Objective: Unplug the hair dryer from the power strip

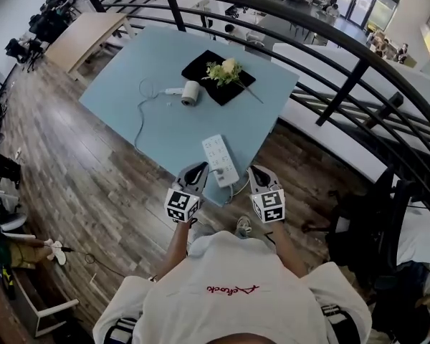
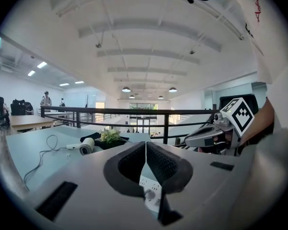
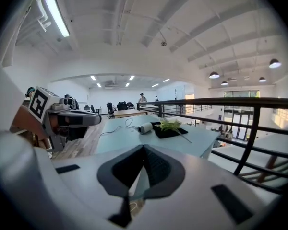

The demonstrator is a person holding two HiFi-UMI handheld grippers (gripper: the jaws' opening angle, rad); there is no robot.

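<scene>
A white power strip point(image 1: 220, 160) lies near the front edge of the light blue table point(image 1: 165, 131). Farther back the white hair dryer point(image 1: 190, 92) lies on its side, and its cord point(image 1: 139, 117) loops left and trails toward the table's left edge. I cannot tell whether a plug sits in the strip. My left gripper point(image 1: 200, 168) hovers just left of the strip's near end, shut and empty. On the strip's other side my right gripper point(image 1: 256, 170) is also shut and empty. The left gripper view shows the strip point(image 2: 151, 193) below its closed jaws.
A black mat point(image 1: 201, 63) with a bunch of flowers point(image 1: 226, 70) lies behind the dryer. A dark metal railing point(image 1: 330, 41) runs along the table's far and right sides. Wooden floor point(image 1: 79, 185) surrounds the table. The strip's own cable point(image 1: 236, 189) hangs off the front edge.
</scene>
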